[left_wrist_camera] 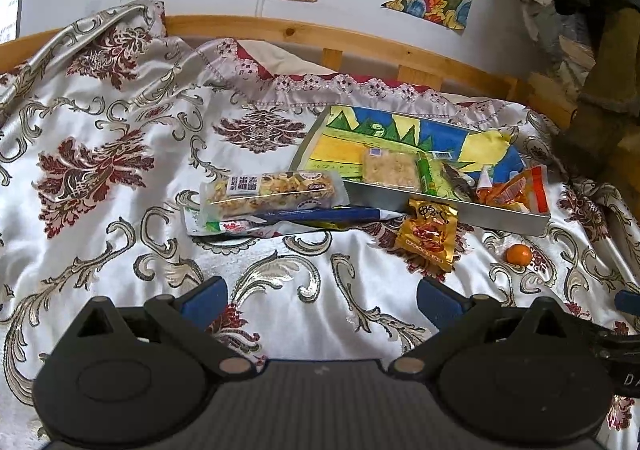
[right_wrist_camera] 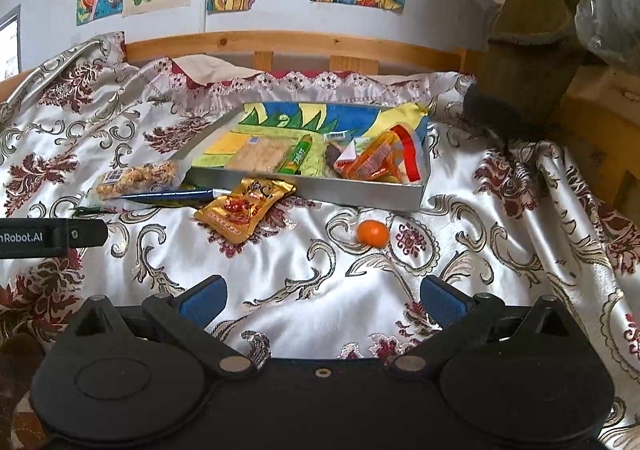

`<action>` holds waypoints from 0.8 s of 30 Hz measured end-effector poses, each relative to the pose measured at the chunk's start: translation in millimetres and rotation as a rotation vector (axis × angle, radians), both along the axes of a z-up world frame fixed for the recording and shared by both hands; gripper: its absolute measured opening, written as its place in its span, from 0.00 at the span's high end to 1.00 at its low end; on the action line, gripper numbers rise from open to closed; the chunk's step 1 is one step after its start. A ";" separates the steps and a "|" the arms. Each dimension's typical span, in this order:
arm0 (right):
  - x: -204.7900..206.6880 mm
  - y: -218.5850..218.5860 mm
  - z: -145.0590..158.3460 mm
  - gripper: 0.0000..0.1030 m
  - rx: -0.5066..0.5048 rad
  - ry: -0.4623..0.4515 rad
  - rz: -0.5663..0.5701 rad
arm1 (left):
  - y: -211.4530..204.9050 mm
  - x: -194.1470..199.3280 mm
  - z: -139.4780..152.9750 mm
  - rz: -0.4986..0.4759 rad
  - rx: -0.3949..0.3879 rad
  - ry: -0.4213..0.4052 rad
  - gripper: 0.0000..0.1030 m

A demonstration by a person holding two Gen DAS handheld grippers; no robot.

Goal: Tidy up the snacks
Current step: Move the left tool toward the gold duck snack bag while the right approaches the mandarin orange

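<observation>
patterned satin bedspread (left_wrist_camera: 120,153) beneath left tongs (left_wrist_camera: 322,304) and right tongs (right_wrist_camera: 324,300), both wide, empty

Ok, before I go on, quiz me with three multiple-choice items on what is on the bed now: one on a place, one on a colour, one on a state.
1. Where does the small round ball lie?
A. inside the tray
B. on the cloth in front of the tray
C. on the nut bar

2. What colour is the snack packet leaning at the tray's front wall?
A. gold
B. purple
C. white

3. How does the right gripper stand?
A. shut on a packet
B. shut on nothing
C. open and empty

Answers: 1 B, it sits on the cloth clear of the tray. 2 A, gold foil with red print. 3 C, its blue pads stand wide apart over bare cloth.
</observation>
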State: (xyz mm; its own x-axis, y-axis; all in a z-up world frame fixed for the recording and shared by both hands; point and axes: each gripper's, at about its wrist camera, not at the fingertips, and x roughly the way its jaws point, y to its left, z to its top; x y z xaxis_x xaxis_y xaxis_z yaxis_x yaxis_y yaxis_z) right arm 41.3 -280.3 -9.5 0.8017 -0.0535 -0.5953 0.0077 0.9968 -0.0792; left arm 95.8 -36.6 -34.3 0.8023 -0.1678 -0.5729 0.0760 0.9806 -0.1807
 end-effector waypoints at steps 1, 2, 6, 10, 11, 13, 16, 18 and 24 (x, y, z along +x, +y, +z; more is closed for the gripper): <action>0.5 0.1 -0.5 0.01 0.001 0.003 0.001 | 0.9 0.9 -0.4 0.002 -0.003 0.003 0.00; 1.4 0.7 -1.5 0.01 0.003 0.007 0.002 | 1.6 1.8 -0.7 0.005 -0.006 0.006 0.00; 3.7 2.3 -4.1 0.01 0.005 0.015 0.006 | 3.5 3.6 -1.5 0.005 -0.018 0.007 0.00; 6.3 4.8 -6.1 0.01 0.007 0.018 0.011 | 2.4 3.7 -3.2 -0.001 -0.003 0.006 0.00; 6.8 5.3 -6.6 0.01 0.008 0.020 0.012 | 1.8 4.0 -3.1 -0.002 0.001 0.003 0.00; 7.6 5.5 -7.5 0.01 0.011 0.024 0.014 | 1.0 4.7 -2.7 -0.006 0.007 -0.002 0.00; 9.1 5.9 -9.2 0.01 0.013 0.030 0.013 | -0.1 5.5 -2.5 -0.011 0.013 -0.010 0.00; 10.0 6.2 -10.1 0.01 0.015 0.034 0.011 | -0.5 5.7 -3.2 -0.015 0.015 -0.011 0.00; 12.4 5.4 -12.9 0.01 0.017 0.043 0.010 | -5.4 11.1 -7.8 -0.032 0.007 0.000 0.00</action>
